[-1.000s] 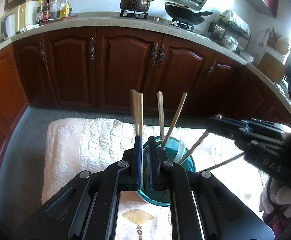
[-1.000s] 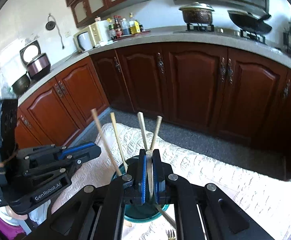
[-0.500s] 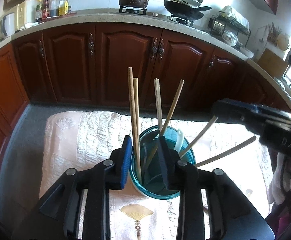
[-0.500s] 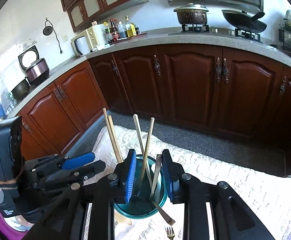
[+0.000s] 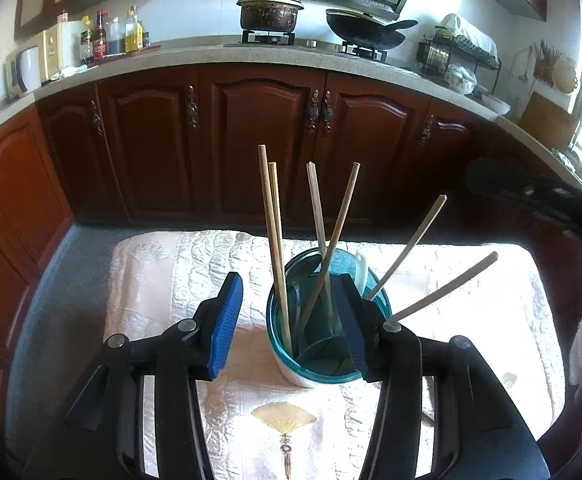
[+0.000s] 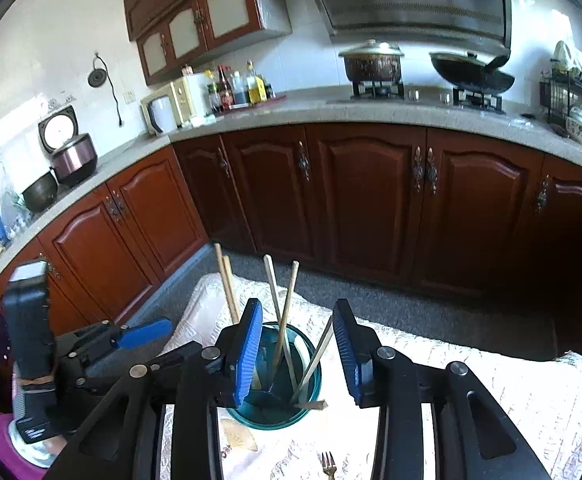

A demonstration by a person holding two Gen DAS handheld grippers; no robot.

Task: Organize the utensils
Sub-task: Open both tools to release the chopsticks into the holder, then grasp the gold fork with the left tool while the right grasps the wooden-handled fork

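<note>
A teal utensil cup (image 5: 318, 372) stands on the cloth-covered table (image 5: 163, 280) and holds several wooden chopsticks (image 5: 274, 240) and a white utensil (image 5: 361, 272). My left gripper (image 5: 289, 324) is open and empty, its blue pads either side of the cup. In the right wrist view the cup (image 6: 279, 416) with chopsticks (image 6: 285, 308) sits below my right gripper (image 6: 297, 354), which is open and empty. A fork (image 6: 328, 467) lies on the cloth near the front edge. The left gripper shows at the left of the right wrist view (image 6: 139, 334).
The pale embroidered cloth (image 5: 291, 432) covers a small table. Dark wood kitchen cabinets (image 5: 259, 140) run behind it, with a pot (image 5: 269, 12) and wok (image 5: 365, 32) on the stove. The right gripper's body (image 5: 539, 196) is at the right of the left wrist view.
Both grippers were shut on chopsticks over the cup a second ago. Both have opened wide and drawn back, and the chopsticks now stand in the cup.
</note>
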